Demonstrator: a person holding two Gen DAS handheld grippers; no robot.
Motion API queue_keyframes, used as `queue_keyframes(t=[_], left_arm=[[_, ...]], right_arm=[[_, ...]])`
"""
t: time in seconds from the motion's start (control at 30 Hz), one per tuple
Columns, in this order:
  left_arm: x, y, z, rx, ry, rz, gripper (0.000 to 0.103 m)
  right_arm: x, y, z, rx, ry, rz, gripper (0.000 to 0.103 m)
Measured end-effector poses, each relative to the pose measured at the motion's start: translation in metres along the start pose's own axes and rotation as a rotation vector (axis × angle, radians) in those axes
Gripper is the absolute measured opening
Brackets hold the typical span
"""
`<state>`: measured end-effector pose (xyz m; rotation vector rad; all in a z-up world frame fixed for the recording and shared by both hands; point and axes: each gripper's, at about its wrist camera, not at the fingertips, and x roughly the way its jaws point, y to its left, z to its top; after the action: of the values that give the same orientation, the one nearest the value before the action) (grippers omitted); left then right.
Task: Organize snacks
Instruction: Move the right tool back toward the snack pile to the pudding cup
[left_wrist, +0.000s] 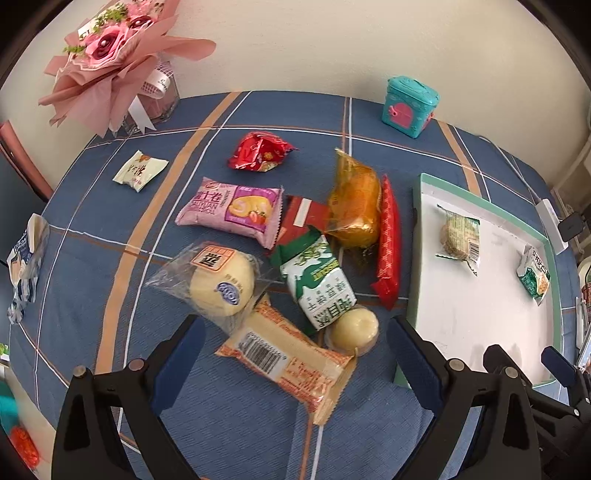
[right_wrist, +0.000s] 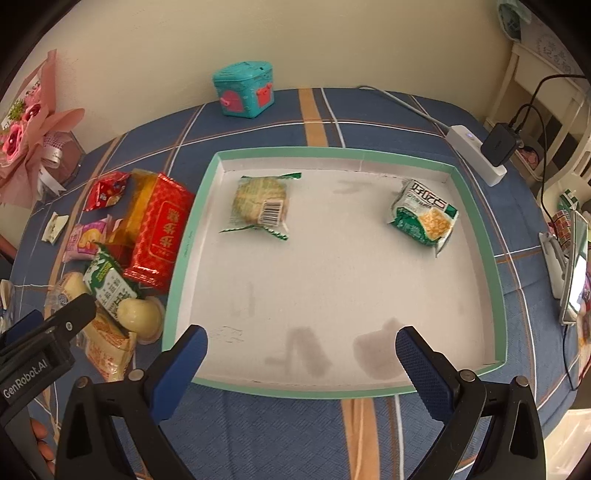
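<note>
A pile of wrapped snacks lies on the blue plaid cloth. My left gripper (left_wrist: 295, 339) hangs open over the nearest ones: an orange-and-white barcode packet (left_wrist: 284, 358), a round cream bun (left_wrist: 221, 284) in clear wrap, a green-and-white packet (left_wrist: 317, 280) and a small cream ball (left_wrist: 354, 328). A white tray with a green rim (right_wrist: 188, 236) sits to the right and holds a round biscuit pack (right_wrist: 260, 203) and a green snack bag (right_wrist: 424, 218). My right gripper (right_wrist: 301, 350) is open over the tray's near edge, empty.
Farther back lie a pink roll pack (left_wrist: 232, 210), a red crinkled pack (left_wrist: 258, 151), an amber bag (left_wrist: 354, 203), a long red pack (left_wrist: 389, 240) and a small cream sachet (left_wrist: 138, 170). A teal box (right_wrist: 245, 90), a pink bouquet (left_wrist: 110, 55) and a power strip (right_wrist: 476, 155) stand around the edges.
</note>
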<state>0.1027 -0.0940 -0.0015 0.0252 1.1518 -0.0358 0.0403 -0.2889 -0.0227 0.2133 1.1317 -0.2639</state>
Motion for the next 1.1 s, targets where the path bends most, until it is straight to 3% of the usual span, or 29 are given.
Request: queue_keyframes(t=[0.33, 0.5, 0.77, 0.93, 1.0, 1.1], left_arm=[[-0.002, 0.050, -0.005, -0.139, -0.006, 0.028, 0.098], [-0.002, 0.074, -0.011, -0.223, -0.009, 0.038, 0.098], [0.011, 0.095, -0.019, -0.278, 0.040, 0.068, 0.098], [0.022, 0.090, -0.020, -0.303, 0.071, 0.013, 0.098], [0.028, 0.087, -0.020, -0.316, 0.093, -0.021, 0.098], [0.037, 0.081, -0.020, -0.331, 0.124, -0.056, 0.098]], right_arm=[[0.001, 0.052, 0.000, -0.051, 0.022, 0.153, 0.103], [0.000, 0.082, -0.004, -0.110, 0.029, 0.185, 0.103], [0.008, 0.113, -0.007, -0.158, 0.064, 0.258, 0.103], [0.016, 0.110, -0.001, -0.149, 0.056, 0.216, 0.101], [0.018, 0.108, 0.002, -0.144, 0.052, 0.208, 0.089], [0.019, 0.104, 0.004, -0.148, 0.048, 0.206, 0.084]])
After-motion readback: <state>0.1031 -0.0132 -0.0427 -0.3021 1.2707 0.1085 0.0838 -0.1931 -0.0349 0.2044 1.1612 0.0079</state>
